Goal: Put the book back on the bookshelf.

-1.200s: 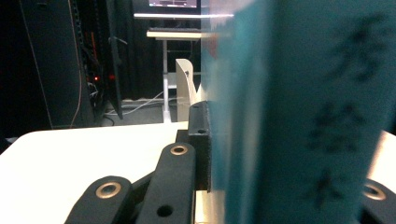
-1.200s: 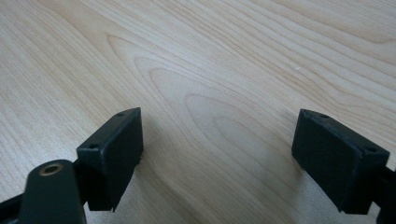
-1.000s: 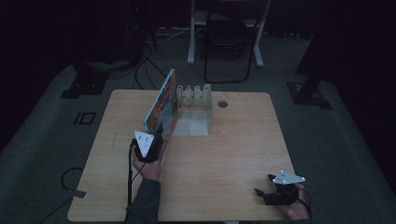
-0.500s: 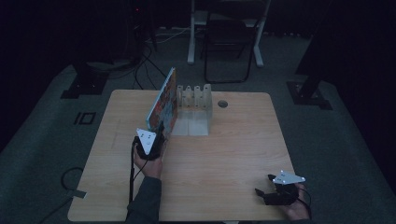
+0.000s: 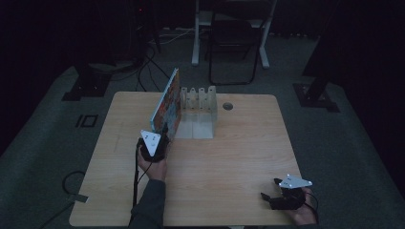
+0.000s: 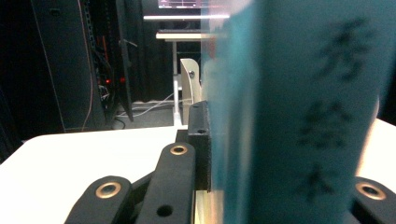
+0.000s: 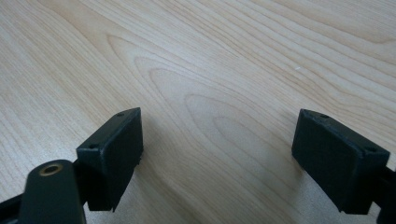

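book (image 5: 166, 105) stood upright on edge at the table's (image 5: 239, 143) far-left middle, just left of the white slotted rack (image 5: 198, 109), long axis running away from me. my left gripper (image 5: 160, 138) clamped its near edge; right gripper (image 5: 274, 198) sat released, well apart at near-right. cover blurred, its far end hidden in left gripper view

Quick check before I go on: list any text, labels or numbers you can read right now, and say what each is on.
"秀 绘 本": dark characters running down the teal spine of the book held in the left claw, blurred, so my reading is tentative.
Book's colourful cover, high view: print too small and dim to read.
White rack, table, right claw: no text visible.
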A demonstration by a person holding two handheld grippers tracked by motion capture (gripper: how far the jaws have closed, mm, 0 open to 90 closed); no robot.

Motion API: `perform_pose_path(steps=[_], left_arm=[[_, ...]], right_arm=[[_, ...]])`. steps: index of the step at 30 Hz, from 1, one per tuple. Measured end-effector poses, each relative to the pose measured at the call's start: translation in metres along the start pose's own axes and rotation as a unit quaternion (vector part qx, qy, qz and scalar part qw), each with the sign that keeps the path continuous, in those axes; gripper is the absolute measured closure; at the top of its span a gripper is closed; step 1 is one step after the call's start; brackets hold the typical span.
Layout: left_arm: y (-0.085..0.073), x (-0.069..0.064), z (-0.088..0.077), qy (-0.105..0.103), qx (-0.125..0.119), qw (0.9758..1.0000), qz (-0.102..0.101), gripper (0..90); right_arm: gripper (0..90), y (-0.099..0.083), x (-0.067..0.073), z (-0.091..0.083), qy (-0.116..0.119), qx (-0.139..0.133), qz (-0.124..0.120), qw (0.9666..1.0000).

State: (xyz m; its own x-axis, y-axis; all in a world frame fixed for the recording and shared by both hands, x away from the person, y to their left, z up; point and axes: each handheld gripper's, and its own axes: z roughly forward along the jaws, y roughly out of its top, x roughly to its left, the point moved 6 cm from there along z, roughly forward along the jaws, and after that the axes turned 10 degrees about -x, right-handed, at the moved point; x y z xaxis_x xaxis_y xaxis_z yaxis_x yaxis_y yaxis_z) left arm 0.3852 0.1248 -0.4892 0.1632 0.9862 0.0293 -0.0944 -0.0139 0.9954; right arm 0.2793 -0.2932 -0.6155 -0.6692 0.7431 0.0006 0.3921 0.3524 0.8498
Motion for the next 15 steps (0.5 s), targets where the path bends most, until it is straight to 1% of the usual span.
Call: perform_pose_path(steps=[7, 14, 15], left_arm=[[-0.0004, -0.0004, 0.0028, 0.004, -0.002, 1.0, -0.003, 81.0], [0.0013, 0.0005, 0.0058, 0.012, -0.007, 0.9998, -0.016, 81.0], [0.0018, 0.0005, 0.0062, 0.014, -0.008, 0.9998, -0.015, 81.0]], right_arm=[[15.9, 0.0, 0.0001, 0.0, 0.0, 0.0, 0.0, 1.0], [15.8, 0.0, 0.0001, 0.0001, 0.001, 0.0, 0.0, 1.0], [15.7, 0.0, 0.0, 0.0001, 0.001, 0.0, -0.001, 1.0]])
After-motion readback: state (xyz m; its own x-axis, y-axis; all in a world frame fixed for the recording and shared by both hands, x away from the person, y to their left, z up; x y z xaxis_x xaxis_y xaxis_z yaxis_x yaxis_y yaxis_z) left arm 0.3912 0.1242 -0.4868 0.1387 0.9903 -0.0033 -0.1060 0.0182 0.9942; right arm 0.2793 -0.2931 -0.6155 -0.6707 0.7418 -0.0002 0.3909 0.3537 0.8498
